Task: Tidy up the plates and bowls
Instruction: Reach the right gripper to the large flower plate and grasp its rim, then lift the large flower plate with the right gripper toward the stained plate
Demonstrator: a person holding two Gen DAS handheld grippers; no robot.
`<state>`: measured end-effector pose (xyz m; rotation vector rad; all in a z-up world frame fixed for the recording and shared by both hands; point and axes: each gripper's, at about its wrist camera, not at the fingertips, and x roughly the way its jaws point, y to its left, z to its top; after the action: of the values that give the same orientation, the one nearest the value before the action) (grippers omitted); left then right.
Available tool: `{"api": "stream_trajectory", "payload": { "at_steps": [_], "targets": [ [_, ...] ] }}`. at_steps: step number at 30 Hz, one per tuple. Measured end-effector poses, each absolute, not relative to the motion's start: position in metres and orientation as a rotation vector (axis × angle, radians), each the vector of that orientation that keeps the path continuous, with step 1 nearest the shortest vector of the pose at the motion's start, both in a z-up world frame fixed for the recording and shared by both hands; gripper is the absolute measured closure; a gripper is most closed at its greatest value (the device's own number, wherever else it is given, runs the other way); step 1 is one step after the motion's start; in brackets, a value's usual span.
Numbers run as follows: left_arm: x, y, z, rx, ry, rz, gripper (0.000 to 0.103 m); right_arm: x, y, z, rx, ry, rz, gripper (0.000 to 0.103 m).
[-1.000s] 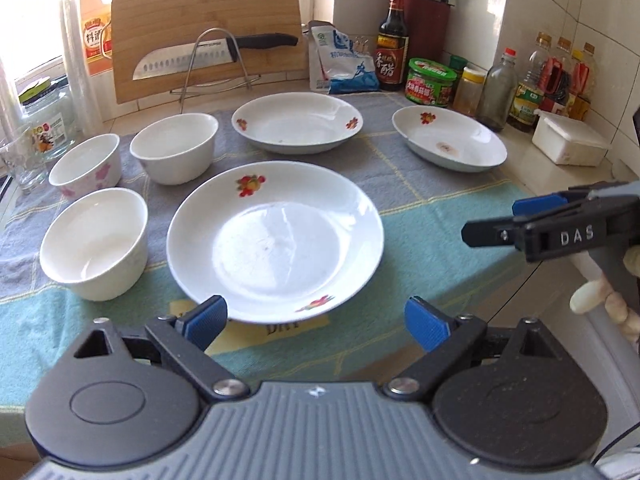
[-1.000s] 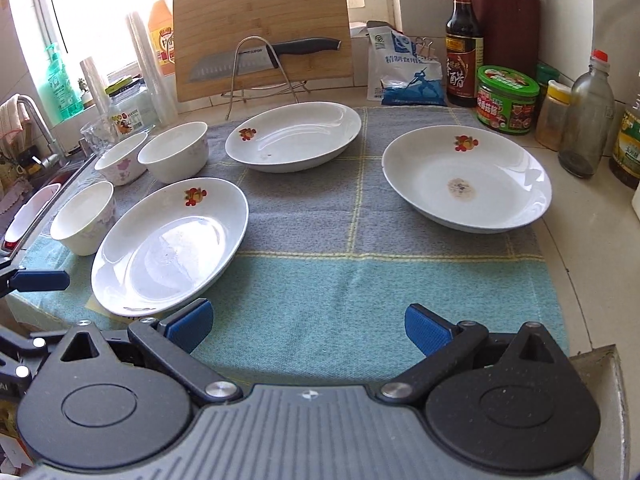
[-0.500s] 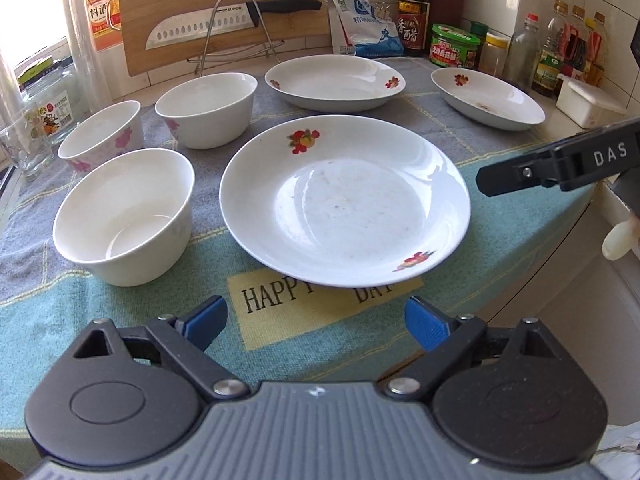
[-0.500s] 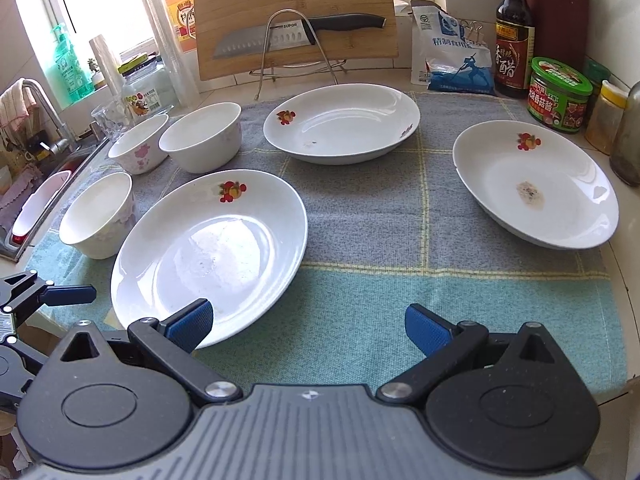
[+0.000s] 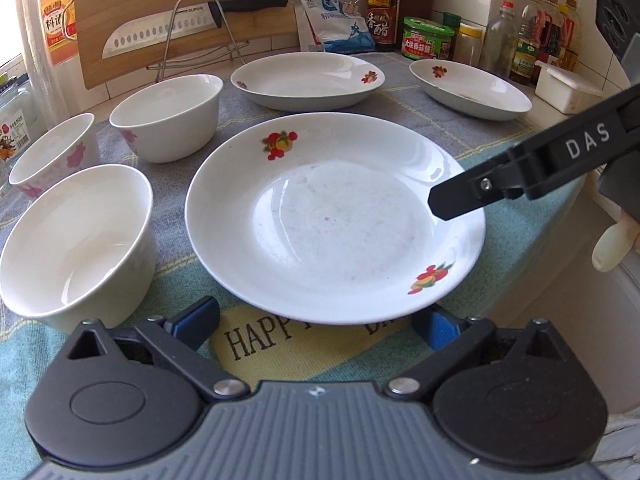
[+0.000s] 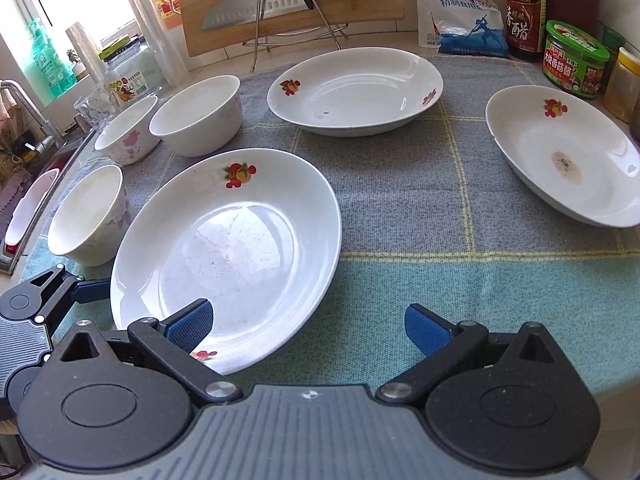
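Observation:
Three white plates with fruit prints lie on a grey and teal cloth. The near plate is right in front of my open, empty left gripper, whose pads straddle its near rim. My right gripper is open and empty, its left pad over that plate's near right rim; one of its fingers reaches over the plate from the right. A far middle plate and a far right plate lie behind. Three white bowls stand at the left.
A cutting board with a knife on a wire rack stands at the back. Sauce bottles, jars and a salt bag line the back right. A white box sits at the right. A sink and tap are at the left.
Both grippers have moved forward and lower toward the near plate. The right gripper's finger now reaches over the plate's right side. Both stay open.

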<state>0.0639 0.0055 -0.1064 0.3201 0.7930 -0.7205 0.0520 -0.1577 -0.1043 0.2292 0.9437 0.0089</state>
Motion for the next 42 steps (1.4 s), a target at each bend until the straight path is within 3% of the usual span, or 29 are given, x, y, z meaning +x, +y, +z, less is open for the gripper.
{"api": "stream_trajectory", "payload": {
  "at_steps": [26,42],
  "targets": [
    [0.061,0.002,-0.109,0.301,0.747,-0.711,0.000,0.130,-0.150,-0.112,0.032,1.031,0.407,0.000],
    [0.057,0.002,-0.105,0.360,0.691,-0.736,0.000,0.176,-0.173,-0.110,0.133,1.099,0.612,0.000]
  ]
}}
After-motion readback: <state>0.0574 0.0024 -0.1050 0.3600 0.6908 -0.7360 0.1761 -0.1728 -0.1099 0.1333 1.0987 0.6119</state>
